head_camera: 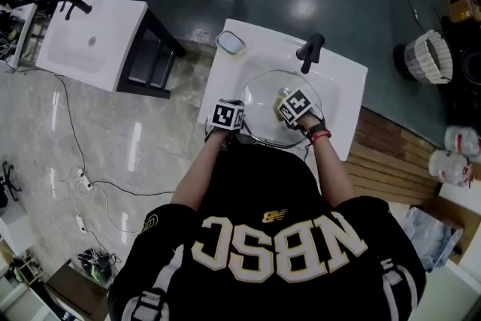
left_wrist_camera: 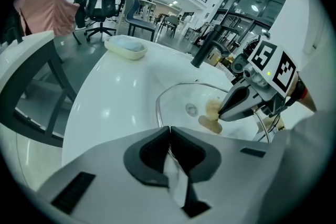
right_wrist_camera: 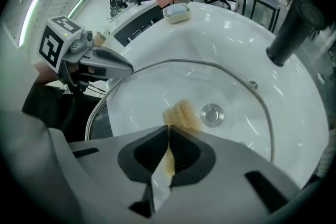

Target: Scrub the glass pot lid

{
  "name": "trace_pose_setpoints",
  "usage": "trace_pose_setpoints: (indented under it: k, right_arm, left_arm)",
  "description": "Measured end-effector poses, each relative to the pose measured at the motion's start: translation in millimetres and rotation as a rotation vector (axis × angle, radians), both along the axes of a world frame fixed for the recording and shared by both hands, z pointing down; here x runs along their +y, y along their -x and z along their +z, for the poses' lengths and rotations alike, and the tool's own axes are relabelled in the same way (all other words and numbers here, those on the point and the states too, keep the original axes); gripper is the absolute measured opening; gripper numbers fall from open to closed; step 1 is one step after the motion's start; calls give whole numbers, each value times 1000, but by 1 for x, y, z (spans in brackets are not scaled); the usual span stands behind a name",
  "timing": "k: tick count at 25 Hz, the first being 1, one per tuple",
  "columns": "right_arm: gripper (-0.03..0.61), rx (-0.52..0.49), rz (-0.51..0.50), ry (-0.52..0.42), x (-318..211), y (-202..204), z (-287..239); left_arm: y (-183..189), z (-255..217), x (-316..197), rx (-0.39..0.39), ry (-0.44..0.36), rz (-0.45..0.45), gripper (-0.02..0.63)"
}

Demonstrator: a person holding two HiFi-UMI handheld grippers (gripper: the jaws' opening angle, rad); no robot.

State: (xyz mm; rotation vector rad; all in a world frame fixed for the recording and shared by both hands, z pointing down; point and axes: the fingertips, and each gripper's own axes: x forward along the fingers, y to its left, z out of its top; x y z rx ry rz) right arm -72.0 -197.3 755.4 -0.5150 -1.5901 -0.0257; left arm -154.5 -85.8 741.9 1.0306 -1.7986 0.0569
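Observation:
The glass pot lid [head_camera: 262,90] lies tilted over the basin of a white sink [head_camera: 348,79]. My left gripper [head_camera: 239,122] is shut on the lid's near left rim; in the left gripper view the jaws [left_wrist_camera: 169,140] meet on the metal edge of the lid [left_wrist_camera: 158,103]. Over the glass, my right gripper [head_camera: 281,104] is shut on a tan sponge [right_wrist_camera: 181,112]. The sponge [left_wrist_camera: 212,114] presses on the lid's surface near the middle. The right gripper view shows the lid's rim [right_wrist_camera: 210,64], the sink drain [right_wrist_camera: 212,114] through the glass, and the left gripper [right_wrist_camera: 101,63] at the rim.
A black faucet [head_camera: 310,50] stands at the back of the sink, and a soap dish [head_camera: 231,43] sits on its back left corner. A second white sink [head_camera: 90,41] stands to the left. A white basket [head_camera: 428,56] is on the floor at right. Cables lie on the floor.

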Motion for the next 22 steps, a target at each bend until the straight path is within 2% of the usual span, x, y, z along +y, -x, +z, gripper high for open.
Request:
trace_pose_setpoints:
  k: [5,8,11,14,19,22]
  right_arm:
    - [19,-10,-14,24,20,0,-1]
    - [18,-91,124,91,23,13,-8]
    - [20,-199,233,109,14,30,-25]
    - [20,-311,298,113,1,52,-56]
    - [19,-492,311,130,-18,73,-119]
    - [19,-613,358,141,-32,83,-158]
  left_arm:
    - [1,2,0,18,15,29,15]
    - [0,2,-1,10,29,71,15]
    - [2,-8,-9,-8,-8,69,17]
    - [23,-35,-24,-67,-65,51,16]
    - [61,-100,-44,-193,-168,-30,15]
    - [85,-143,-52,-277,-210,-63,15]
